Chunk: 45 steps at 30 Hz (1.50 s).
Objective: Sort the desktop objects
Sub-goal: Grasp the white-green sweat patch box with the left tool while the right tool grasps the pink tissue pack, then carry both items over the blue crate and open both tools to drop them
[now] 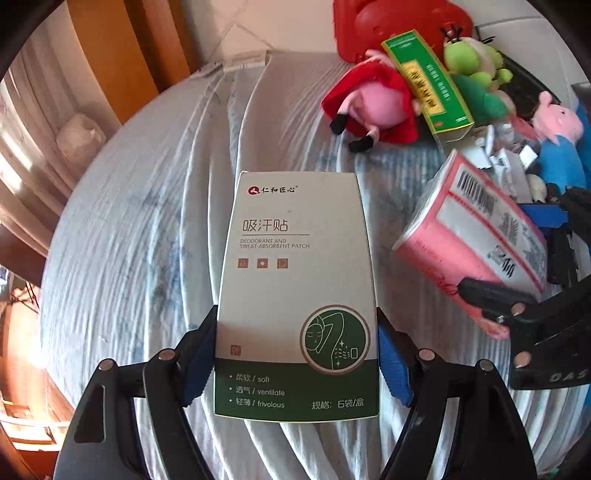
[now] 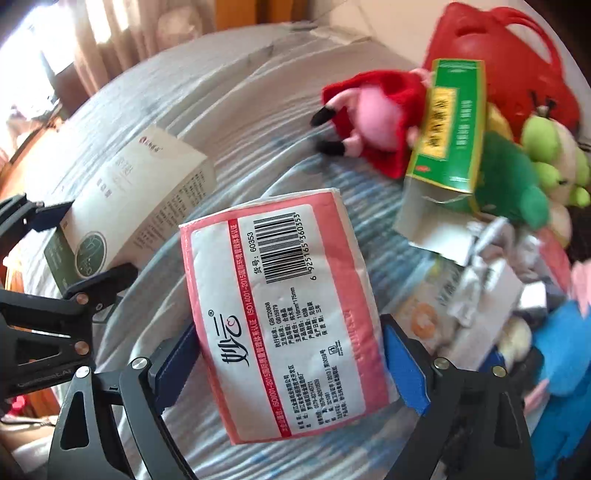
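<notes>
Sweat-patch box [image 1: 295, 277], white card with a dark green band at its near end and a round green emblem, printed "Deodorant and sweat absorbent patch"; sits lengthwise between the fingers of the left gripper [image 1: 295, 323], whose blue pads [image 1: 199, 354] press on its two long sides, so it is pinched; it hangs face up over the pale blue-and-white striped cloth [image 1: 147, 240], which is rumpled into long folds. Behind the cloth, far left: a pale curtain [image 1: 22, 140] and orange-brown wooden furniture [image 1: 110, 55]. To the right of the box: tissue pack [image 2: 280, 306], soft, pink-edged wrapper with a white label and barcode; held tilted in the right gripper [image 2: 291, 328], its blue pads against both side edges of the pack, jaws spread wide and closed on it. Further right, a heap at the cloth's far corner: pink plush in a red dress [image 1: 373, 103], lying on its side with black feet toward the left; green carton [image 1: 424, 81] with a yellow label, leaning across that plush, one end flap open; red plastic basket [image 1: 388, 18] behind; green plush [image 1: 476, 70] beside the carton; small white packets and wrappers [image 1: 495, 155] below it, details unclear; pink plush in blue [image 1: 557, 140] at the far right edge.
</notes>
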Available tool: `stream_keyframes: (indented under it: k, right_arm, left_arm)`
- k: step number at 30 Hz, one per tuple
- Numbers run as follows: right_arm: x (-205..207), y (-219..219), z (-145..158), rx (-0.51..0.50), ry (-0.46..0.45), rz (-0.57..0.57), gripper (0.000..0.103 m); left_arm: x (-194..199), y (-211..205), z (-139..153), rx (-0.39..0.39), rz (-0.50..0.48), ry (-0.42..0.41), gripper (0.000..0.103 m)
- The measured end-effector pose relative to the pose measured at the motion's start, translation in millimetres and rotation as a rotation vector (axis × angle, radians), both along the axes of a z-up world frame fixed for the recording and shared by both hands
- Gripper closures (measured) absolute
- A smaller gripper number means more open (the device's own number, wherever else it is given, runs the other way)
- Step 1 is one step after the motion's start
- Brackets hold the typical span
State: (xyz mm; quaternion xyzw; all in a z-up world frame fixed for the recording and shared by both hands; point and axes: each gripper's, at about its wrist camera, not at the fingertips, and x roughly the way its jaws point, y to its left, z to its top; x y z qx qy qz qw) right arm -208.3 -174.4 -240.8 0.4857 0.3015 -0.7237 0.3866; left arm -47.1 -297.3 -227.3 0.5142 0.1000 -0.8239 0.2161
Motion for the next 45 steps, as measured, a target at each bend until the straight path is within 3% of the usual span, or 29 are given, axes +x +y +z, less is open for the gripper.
stream_keyframes:
  k: [5, 11, 14, 19, 25, 31, 36, 45]
  right_arm:
    - [14.3, 41.4, 56.6, -0.134, 0.092, -0.102, 0.011]
    - [35.5, 93.8, 138.4, -0.290, 0.255, -0.271, 0.011]
    - [45.2, 132.2, 185.6, -0.356, 0.341, -0.371, 0.010]
    - [72.1, 210.8, 250.2, -0.428, 0.501, -0.530, 0.010]
    - [102.3, 296.3, 297.2, -0.446, 0.649, -0.701, 0.010]
    - [114.3, 388.2, 317.4, -0.390, 0.738, -0.884, 0.010]
    - [115.7, 455.7, 313.6, -0.292, 0.762, -0.998, 0.010]
    - [114.5, 540.0, 285.4, -0.224, 0.714, -1.097, 0.010]
  left_arm:
    - [-0.3, 12.4, 60.8, -0.031, -0.054, 0.096, 0.027]
    - [-11.3, 78.1, 117.8, -0.059, -0.187, 0.250, 0.027]
    - [-40.2, 100.3, 149.9, -0.087, -0.258, 0.318, 0.027]
    - [-47.7, 163.9, 200.6, -0.103, -0.408, 0.444, 0.027]
    - [-58.2, 263.4, 251.8, -0.115, -0.589, 0.564, 0.027]
    - [-69.5, 367.5, 281.6, -0.103, -0.736, 0.601, 0.027]
    - [-78.1, 442.9, 284.1, -0.088, -0.833, 0.563, 0.027]
    - [-99.9, 509.5, 268.5, -0.094, -0.925, 0.490, 0.027]
